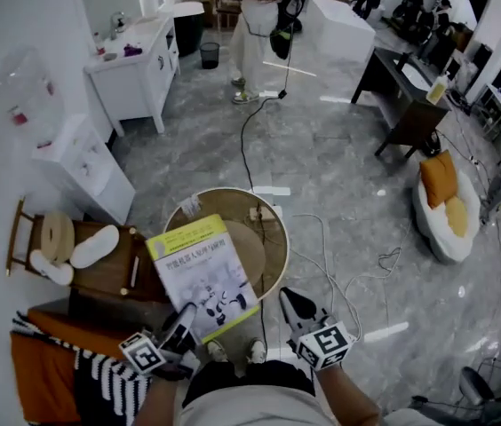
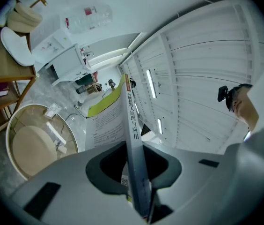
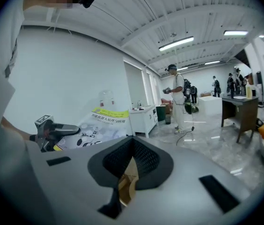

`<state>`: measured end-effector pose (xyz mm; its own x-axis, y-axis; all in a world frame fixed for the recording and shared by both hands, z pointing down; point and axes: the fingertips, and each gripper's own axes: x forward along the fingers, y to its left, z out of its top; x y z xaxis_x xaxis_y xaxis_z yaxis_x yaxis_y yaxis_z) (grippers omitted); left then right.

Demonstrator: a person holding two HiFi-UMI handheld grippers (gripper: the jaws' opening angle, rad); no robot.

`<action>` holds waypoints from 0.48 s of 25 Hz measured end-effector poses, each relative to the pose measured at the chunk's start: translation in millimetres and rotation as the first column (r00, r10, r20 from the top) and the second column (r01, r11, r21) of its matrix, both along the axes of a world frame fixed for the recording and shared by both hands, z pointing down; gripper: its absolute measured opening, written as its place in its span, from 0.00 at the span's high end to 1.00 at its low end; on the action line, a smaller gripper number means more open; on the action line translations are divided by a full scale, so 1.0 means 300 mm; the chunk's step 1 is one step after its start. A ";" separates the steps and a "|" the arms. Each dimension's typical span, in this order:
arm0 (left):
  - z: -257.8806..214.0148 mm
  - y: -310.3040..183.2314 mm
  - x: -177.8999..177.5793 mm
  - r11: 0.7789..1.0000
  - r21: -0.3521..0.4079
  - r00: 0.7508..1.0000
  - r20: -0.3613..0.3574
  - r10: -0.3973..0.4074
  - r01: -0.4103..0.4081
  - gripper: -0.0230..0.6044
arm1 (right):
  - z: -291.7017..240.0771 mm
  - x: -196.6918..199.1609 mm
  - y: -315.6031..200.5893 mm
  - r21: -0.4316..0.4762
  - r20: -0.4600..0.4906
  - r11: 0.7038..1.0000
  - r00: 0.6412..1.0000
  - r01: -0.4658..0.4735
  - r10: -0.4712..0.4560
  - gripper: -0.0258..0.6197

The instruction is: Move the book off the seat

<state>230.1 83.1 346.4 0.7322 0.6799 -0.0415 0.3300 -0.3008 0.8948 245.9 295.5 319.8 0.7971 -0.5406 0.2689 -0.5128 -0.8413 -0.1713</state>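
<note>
The book (image 1: 202,273) is gripped edge-on by the left claw (image 1: 183,319) near the rimmed round seat (image 1: 280,248), in which a tan pad (image 1: 249,248) lies; the right claw (image 1: 292,306) is closed, empty.

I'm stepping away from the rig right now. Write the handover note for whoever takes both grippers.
Left gripper: shut on the lower edge of the book, which is held in the air, cover up, over the round table as the head view shows it.
Right gripper: shut, empty, beside the book and not touching it.
Done: the book is clear of the orange seat.
Left: set it down off the seat (the round table looks nearest), then release.
</note>
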 end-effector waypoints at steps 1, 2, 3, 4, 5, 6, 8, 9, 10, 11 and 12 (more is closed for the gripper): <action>0.017 -0.005 0.007 1.000 -0.025 1.000 0.024 0.015 -0.015 0.83 | 0.000 -0.015 -0.006 0.000 0.010 1.000 1.000 -0.027 0.027 0.93; 0.033 -0.012 0.013 0.999 -0.035 0.999 0.039 0.033 -0.031 0.83 | 0.001 -0.029 -0.018 0.000 0.017 0.999 0.999 -0.047 0.047 0.93; 0.045 -0.019 0.023 0.998 -0.024 0.998 0.040 0.053 -0.052 0.83 | 0.004 -0.037 -0.034 -0.004 0.020 0.998 0.998 -0.060 0.060 0.93; 0.054 -0.024 0.035 0.997 -0.002 0.997 0.031 0.073 -0.073 0.83 | 0.005 -0.040 -0.049 -0.011 0.018 0.998 0.998 -0.067 0.067 0.93; 0.062 -0.024 0.047 0.996 0.013 0.996 0.024 0.089 -0.089 0.83 | 0.006 -0.039 -0.058 -0.019 0.016 0.997 0.997 -0.074 0.074 0.93; 0.070 -0.022 0.054 0.995 0.013 0.995 0.026 0.099 -0.099 0.83 | 0.007 -0.039 -0.063 -0.027 0.015 0.996 0.996 -0.082 0.083 0.93; 0.087 -0.026 0.060 0.993 0.003 0.993 0.036 0.115 -0.115 0.83 | 0.008 -0.039 -0.074 -0.035 0.018 0.994 0.995 -0.101 0.101 0.93; 0.094 -0.029 0.063 0.992 0.002 0.991 0.037 0.125 -0.125 0.83 | 0.008 -0.039 -0.081 -0.039 0.020 0.993 0.994 -0.108 0.108 0.93; 0.100 -0.031 0.065 0.991 0.002 0.990 0.038 0.136 -0.136 0.83 | 0.005 -0.039 -0.088 -0.044 0.020 0.993 0.993 -0.113 0.114 0.93; 0.108 -0.032 0.066 0.989 0.003 0.989 0.040 0.145 -0.145 0.83 | 0.002 -0.040 -0.093 -0.049 0.020 0.992 0.993 -0.116 0.117 0.93; 0.118 -0.031 0.067 0.988 0.005 0.988 0.043 0.151 -0.151 0.83 | 0.001 -0.042 -0.097 -0.054 0.020 0.992 0.993 -0.118 0.119 0.93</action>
